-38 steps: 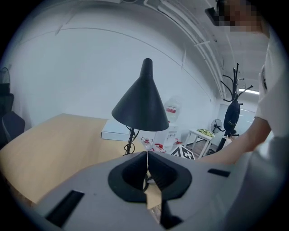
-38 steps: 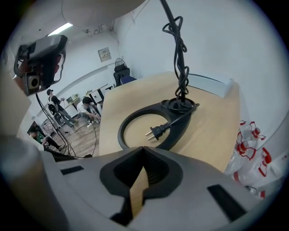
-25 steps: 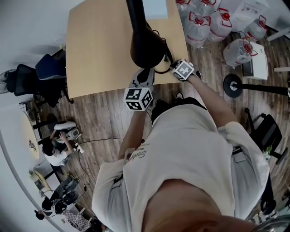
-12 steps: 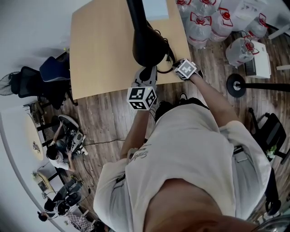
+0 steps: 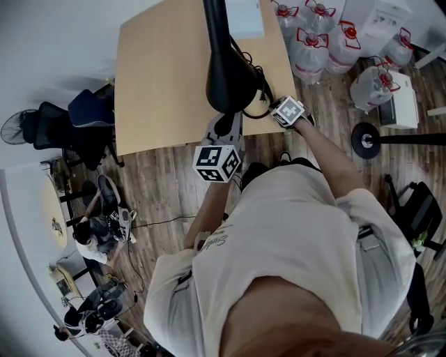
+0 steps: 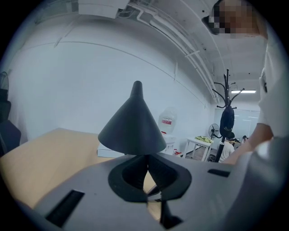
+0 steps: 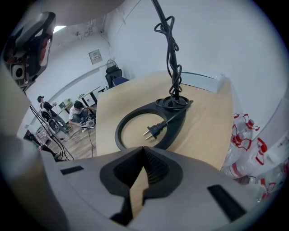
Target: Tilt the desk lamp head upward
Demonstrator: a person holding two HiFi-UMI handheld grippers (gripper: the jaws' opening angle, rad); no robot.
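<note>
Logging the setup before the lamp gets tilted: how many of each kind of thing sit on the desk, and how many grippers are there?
Black desk lamp, with its loose plug: 1
Flat white box: 1
Grippers: 2, the left gripper and the right gripper
Total: 4

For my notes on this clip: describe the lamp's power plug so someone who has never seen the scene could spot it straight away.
On the light wooden table sits the lamp's black ring-shaped base. The plug lies inside the ring's opening, near its right side, at the end of the black cord that crosses the rim. It is the only black piece with two bare metal prongs.
</note>
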